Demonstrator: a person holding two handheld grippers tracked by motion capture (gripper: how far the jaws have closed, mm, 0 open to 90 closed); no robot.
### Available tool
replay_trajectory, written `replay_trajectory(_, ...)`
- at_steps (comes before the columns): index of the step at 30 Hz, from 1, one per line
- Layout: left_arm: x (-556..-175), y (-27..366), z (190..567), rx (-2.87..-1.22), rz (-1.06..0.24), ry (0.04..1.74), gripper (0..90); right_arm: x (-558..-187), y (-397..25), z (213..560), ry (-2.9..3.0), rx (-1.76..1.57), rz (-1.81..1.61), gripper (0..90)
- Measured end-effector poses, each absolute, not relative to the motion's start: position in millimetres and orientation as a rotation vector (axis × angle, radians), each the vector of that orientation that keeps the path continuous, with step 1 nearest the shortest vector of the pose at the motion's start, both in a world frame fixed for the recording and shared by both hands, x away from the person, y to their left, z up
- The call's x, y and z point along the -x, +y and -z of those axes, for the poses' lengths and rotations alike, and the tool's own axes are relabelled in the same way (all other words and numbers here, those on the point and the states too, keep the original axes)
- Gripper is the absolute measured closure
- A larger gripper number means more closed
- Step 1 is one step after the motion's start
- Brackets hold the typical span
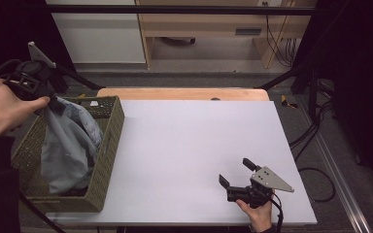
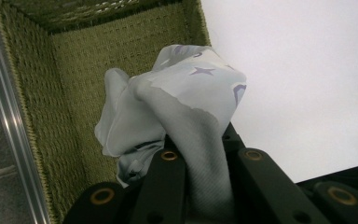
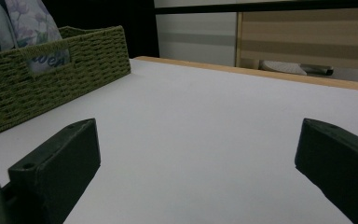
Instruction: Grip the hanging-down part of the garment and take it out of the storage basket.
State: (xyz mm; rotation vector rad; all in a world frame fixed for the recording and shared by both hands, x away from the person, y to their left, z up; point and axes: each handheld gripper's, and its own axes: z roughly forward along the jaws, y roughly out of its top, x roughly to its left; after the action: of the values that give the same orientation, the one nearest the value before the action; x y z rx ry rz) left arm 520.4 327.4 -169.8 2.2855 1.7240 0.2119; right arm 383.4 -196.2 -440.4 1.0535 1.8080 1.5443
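So the left tongs (image 1: 53, 104) are up at the upper left of the high view, clenched on a bunch of pale blue-grey cloth (image 1: 68, 145) that hangs down into the green woven basket (image 1: 109, 145) at the left edge of the desk (image 1: 184, 145). In the left gripper view the cloth (image 2: 191, 107), with little purple star prints, is pinched between the two black jaws, basket wall (image 2: 74, 70) behind it. The right tongs (image 1: 238, 174) sit low on the desk at the lower right, released, jaws wide apart with nothing between them, well apart from the basket (image 3: 37, 79).
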Motion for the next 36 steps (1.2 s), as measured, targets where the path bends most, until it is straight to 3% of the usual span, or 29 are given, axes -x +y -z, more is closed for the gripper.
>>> replay_trajectory(24,-500,322,107,-2.235,-0.321,1.665,84.4,-392,-169,431,1.878,-0.973,-1.600,0.7)
replay_trajectory(36,-499,319,98,-2.237,-0.326,1.661,84.4,-408,-108,410,1.952,-0.848,-1.716,1.0)
